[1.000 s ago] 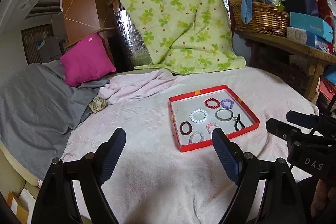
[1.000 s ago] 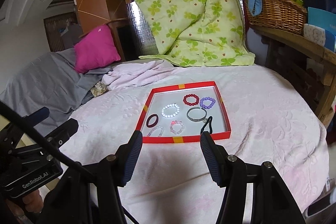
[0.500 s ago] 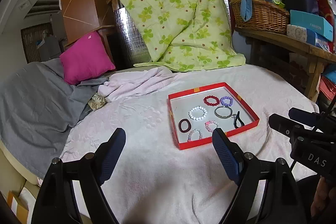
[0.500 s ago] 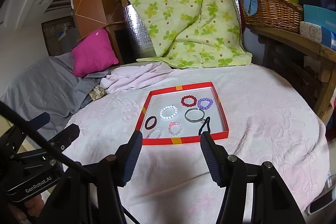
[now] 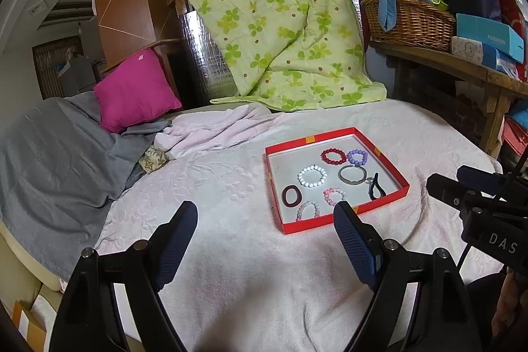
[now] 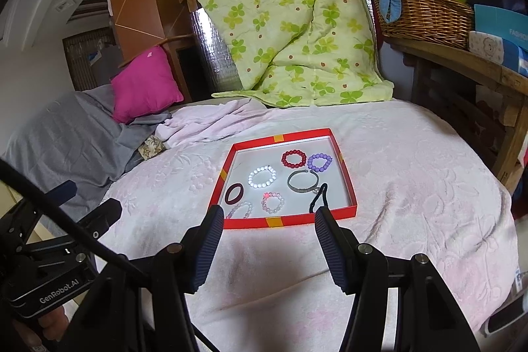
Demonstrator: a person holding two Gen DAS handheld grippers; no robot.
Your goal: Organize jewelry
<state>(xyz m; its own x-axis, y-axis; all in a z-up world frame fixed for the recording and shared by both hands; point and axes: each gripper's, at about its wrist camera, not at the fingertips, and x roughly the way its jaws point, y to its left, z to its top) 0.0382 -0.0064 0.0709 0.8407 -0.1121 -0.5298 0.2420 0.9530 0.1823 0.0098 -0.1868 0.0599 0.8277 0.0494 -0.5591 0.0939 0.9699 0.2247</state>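
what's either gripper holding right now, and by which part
Nothing. The left gripper and right gripper are both open and empty, short of the red tray where the bracelets lie.

- A shallow red tray (image 6: 349, 187) with a pale floor and yellow tape patches on its rim is seen lying flat on the pink blanket.
- A dark red beaded bracelet (image 6: 293, 158) and a purple beaded bracelet (image 6: 319, 162) are placed side by side, touching, at the far end.
- A white beaded bracelet (image 6: 262, 176) is laid near the middle, with a grey metal bangle (image 6: 303, 181) to its right.
- A black hair tie (image 6: 319, 199) is stretched along the right side, near the bangle.
- A maroon hair band (image 6: 234, 194), a pale clear beaded bracelet (image 6: 240, 209) and a pink beaded bracelet (image 6: 272, 202) are set along the near edge.
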